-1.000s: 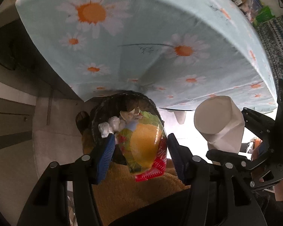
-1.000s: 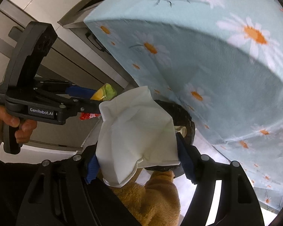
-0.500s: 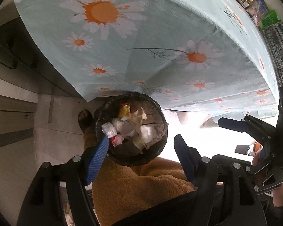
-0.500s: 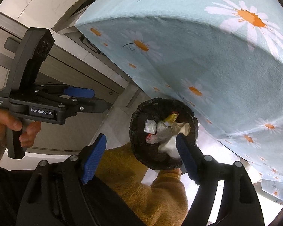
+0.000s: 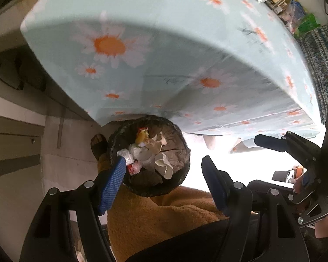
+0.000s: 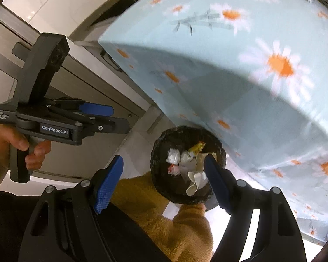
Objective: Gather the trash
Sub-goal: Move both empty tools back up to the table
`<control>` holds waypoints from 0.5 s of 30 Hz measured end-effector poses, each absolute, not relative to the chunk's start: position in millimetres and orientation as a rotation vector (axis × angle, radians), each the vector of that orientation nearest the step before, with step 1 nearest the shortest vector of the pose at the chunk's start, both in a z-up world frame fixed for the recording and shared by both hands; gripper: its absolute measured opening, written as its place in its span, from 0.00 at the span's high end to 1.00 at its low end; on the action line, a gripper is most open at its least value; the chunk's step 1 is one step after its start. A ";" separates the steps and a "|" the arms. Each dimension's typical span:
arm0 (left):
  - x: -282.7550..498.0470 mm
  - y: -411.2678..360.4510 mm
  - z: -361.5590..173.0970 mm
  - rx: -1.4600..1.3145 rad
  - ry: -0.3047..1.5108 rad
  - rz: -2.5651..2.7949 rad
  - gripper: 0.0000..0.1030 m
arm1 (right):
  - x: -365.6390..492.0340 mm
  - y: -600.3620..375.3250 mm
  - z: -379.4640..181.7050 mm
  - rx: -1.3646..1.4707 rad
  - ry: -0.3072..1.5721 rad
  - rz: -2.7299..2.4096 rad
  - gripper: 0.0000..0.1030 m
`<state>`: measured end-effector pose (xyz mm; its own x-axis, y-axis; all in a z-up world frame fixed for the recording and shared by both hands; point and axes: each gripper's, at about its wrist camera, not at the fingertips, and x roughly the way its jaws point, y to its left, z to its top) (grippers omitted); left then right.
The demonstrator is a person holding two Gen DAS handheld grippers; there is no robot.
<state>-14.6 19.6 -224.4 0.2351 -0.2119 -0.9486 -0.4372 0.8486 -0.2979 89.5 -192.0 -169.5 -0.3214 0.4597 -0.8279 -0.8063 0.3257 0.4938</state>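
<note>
A black-lined trash bin [image 5: 181,175] stands on the floor below the table edge; it also shows in the right wrist view [image 6: 161,187]. It holds crumpled white paper [image 5: 164,167], a yellow wrapper [image 5: 142,134] and a red wrapper [image 5: 135,168]. My left gripper [image 5: 164,163] is open and empty above the bin. My right gripper [image 6: 164,163] is open and empty above it too. The right gripper shows at the right of the left wrist view [image 5: 295,152]. The left gripper shows at the left of the right wrist view [image 6: 94,118].
A table under a light blue daisy cloth [image 5: 185,43] overhangs the bin. Bottles and bags [image 5: 290,2] stand at its far end. Grey cabinets [image 6: 81,83] line the left. An orange fleece leg [image 5: 164,218] and a sandalled foot [image 5: 98,146] are beside the bin.
The left gripper let go of the yellow snack wrapper and the right let go of the white paper bag; both now lie in the bin. Both grippers have risen and opened.
</note>
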 end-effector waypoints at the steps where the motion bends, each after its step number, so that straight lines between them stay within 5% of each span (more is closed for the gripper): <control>1: -13.3 18.1 -219.9 -0.572 1.339 0.166 0.33 | 91.8 -193.0 -163.8 -0.337 1.370 1.325 0.26; 15: 23.3 3.6 -144.6 -0.447 1.206 0.129 0.33 | 127.6 -216.1 -104.5 -0.244 1.206 1.300 0.26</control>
<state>23.3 3.6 -144.6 0.3616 -0.1378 -0.9221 -0.3301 0.9060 -0.2648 127.6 -216.1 -104.5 -0.1948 0.5974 -0.7779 -0.8209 0.3348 0.4627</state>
